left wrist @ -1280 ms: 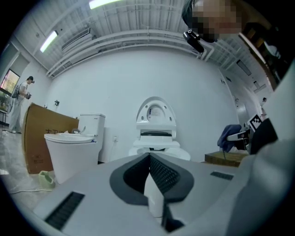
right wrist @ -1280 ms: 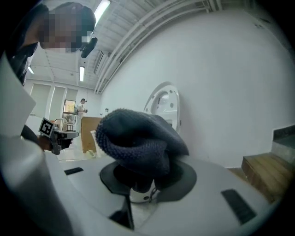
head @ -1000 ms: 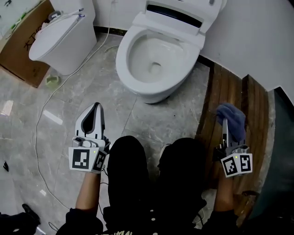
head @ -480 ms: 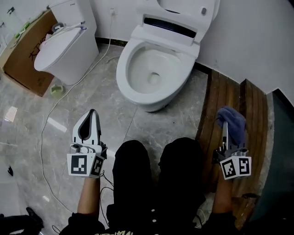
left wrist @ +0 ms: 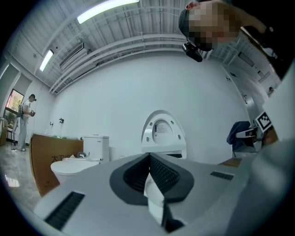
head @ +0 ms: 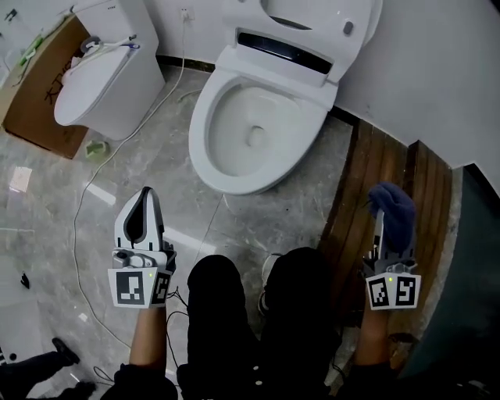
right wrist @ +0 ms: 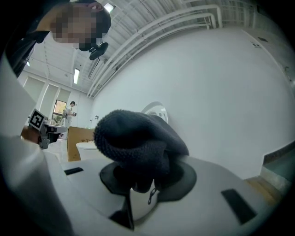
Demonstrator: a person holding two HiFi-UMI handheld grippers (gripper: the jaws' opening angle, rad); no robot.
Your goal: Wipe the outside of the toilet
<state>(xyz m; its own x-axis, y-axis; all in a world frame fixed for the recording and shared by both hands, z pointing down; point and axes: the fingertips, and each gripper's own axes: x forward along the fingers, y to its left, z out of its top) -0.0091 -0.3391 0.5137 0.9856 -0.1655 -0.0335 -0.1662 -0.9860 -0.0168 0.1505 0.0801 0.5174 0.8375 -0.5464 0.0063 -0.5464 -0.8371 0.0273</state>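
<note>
Both grippers held low before the open toilet (head: 258, 133), cloth in the right one.
Head view only: grey marble floor (head: 47, 219) under the left gripper (head: 146, 195) and a dark wooden step (head: 363, 180) under the right gripper (head: 380, 215). The toilet is ahead, between the two. It is white and glossy, with the lid up against the wall and the bowl open. A second toilet (head: 98, 78) stands ahead-left of the left gripper. Gripper views only: ceiling light strips (left wrist: 106, 8) and a distant person (left wrist: 25, 120). The left gripper view shows the raised lid dead ahead and its jaws pressed together on nothing. The right gripper view shows its jaws clamped on a bunched dark-blue knit cloth (right wrist: 138, 138), which blocks most of what lies ahead. Both forearms reach forward outside the knees, and both grippers point at the wall.
</note>
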